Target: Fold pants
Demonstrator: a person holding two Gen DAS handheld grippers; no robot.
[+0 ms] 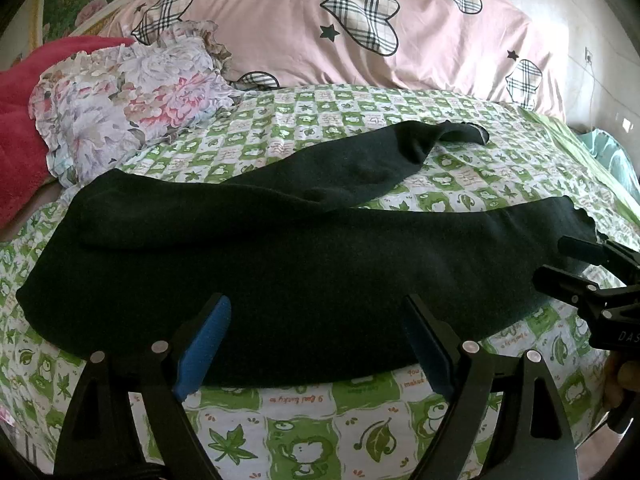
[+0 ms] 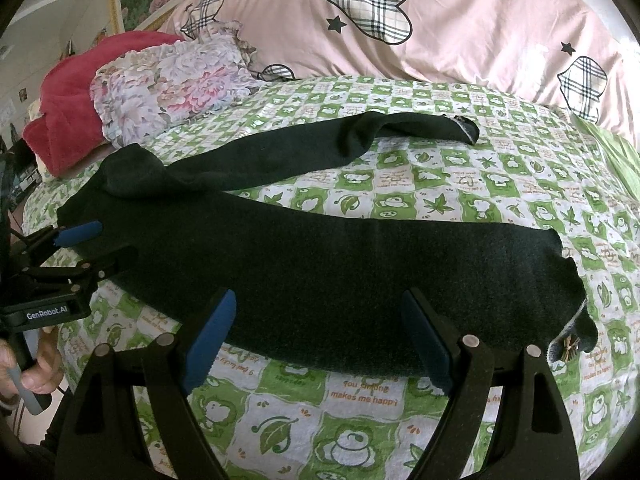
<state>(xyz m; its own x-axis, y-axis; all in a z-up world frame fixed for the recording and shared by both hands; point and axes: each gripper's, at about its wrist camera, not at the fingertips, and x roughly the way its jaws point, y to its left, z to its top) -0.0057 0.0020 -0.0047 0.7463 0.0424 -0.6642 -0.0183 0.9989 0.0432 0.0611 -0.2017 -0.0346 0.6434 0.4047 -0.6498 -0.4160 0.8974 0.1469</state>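
Both my grippers, left gripper [image 1: 316,340] and right gripper [image 2: 320,336], hang spread wide with nothing pinched, the dark pants [image 2: 320,264] sprawled just ahead on the bedsheet [image 2: 360,400], looking soft, limp, best gripped at waistband and cuffs.

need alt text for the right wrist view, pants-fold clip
Dark pants lie spread across a green-and-white checked bedsheet, legs apart, the near leg between the open right gripper. At the left edge the left gripper sits at the waist end; a floral pillow and pink duvet lie behind.
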